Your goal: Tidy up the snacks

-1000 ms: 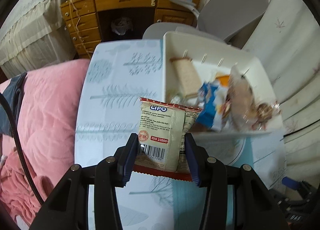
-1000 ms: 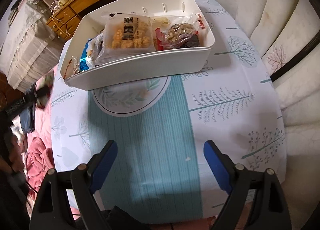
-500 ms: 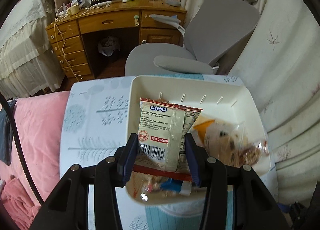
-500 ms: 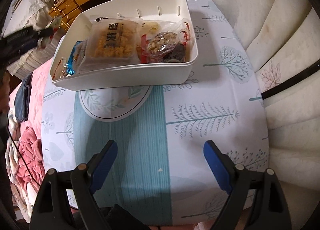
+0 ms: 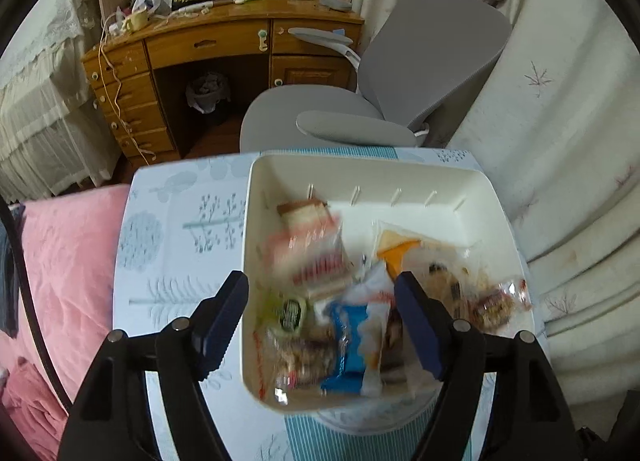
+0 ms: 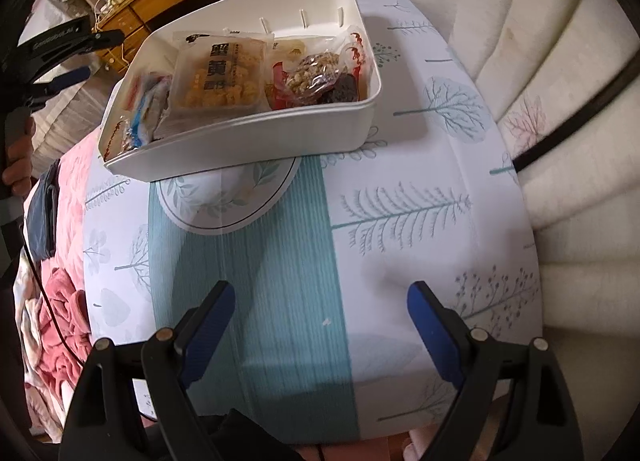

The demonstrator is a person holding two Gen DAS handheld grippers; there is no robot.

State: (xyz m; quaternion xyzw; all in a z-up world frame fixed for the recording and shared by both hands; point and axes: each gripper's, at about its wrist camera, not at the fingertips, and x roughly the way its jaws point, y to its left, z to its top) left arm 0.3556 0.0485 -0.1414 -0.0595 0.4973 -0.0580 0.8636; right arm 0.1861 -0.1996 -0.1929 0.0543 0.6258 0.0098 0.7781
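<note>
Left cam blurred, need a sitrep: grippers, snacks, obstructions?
Left gripper opening above white bin, nothing gripped. Right gripper open, empty, over tablecloth. Snack packets in bin. No obstruction seen.

Motion-blurred red-striped wrapper (image 5: 308, 257) in the bin (image 5: 400, 177), nearby packets smeared, labels unreadable

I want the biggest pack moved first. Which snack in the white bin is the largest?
The flat clear pack with large black Chinese characters, lying on top mid-bin; it is wider than the nut-cluster bag beside it.
</note>
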